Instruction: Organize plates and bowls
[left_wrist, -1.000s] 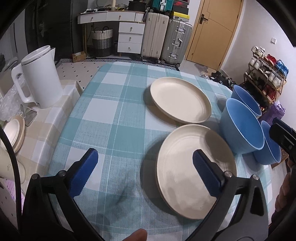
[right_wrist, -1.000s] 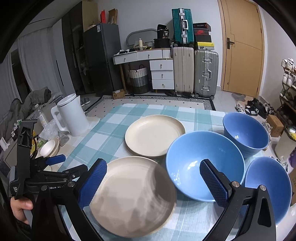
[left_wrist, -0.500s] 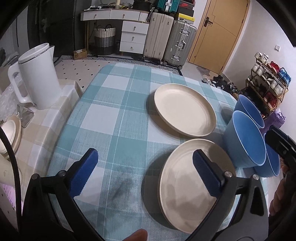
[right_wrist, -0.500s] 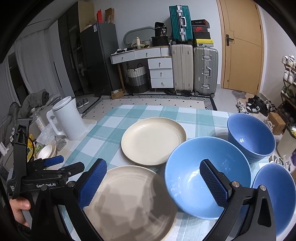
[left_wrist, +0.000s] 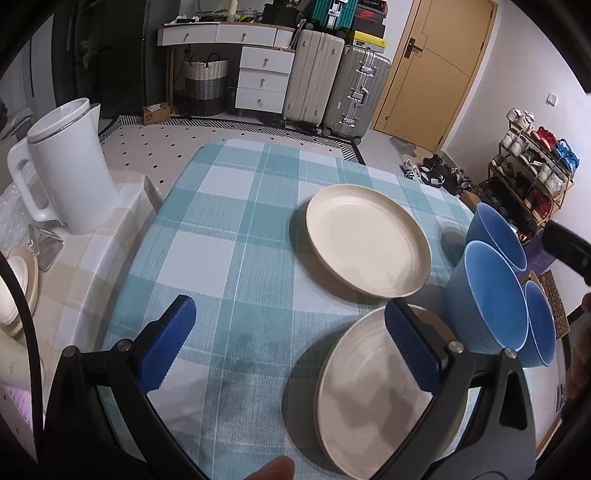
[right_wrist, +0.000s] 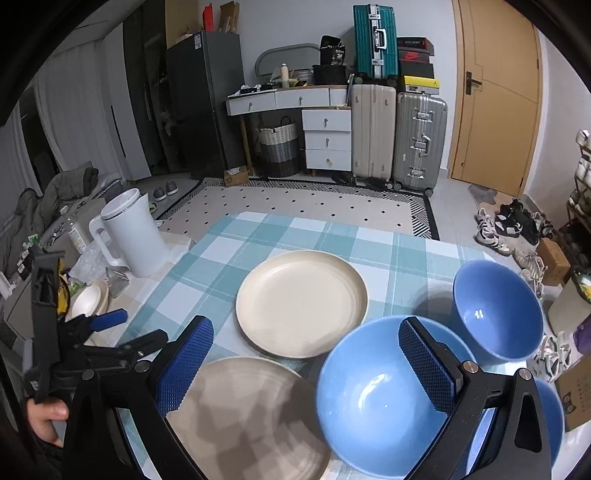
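Worktop (left_wrist: 229, 236), checked teal-and-white cloth: carries all the crockery, nothing stacked yet. Judged status: task at its start, no sorting visible.

Far plate (right_wrist: 301, 302): cream, flat on the cloth near mid-worktop, lying alone.

Near plate (left_wrist: 369, 398): cream, same kind, at the near edge, just beside the far plate with a thin gap between rims in the left wrist view. Not on top of it.

Middle bowl (right_wrist: 384, 398): blue, upright, empty, just right of the near plate.

Far bowl (right_wrist: 496, 308): blue, upright, empty, behind the middle bowl. Apart or touching: cannot tell.

Near bowl (left_wrist: 540, 325): blue, at the right edge, largely hidden behind the middle bowl and the gripper frame.

Left gripper (left_wrist: 290, 345): jaws spread wide, empty, hovering over the cloth; its right pad overlaps the near plate's far rim in view.

Right gripper (right_wrist: 306, 363): jaws spread wide, empty, framing the gap between near plate and middle bowl.

Remaining, as judged: one plate onto the other; three bowls nested. All of it still to do.

White kettle (left_wrist: 70, 170) on the side surface at left, not part of the job.
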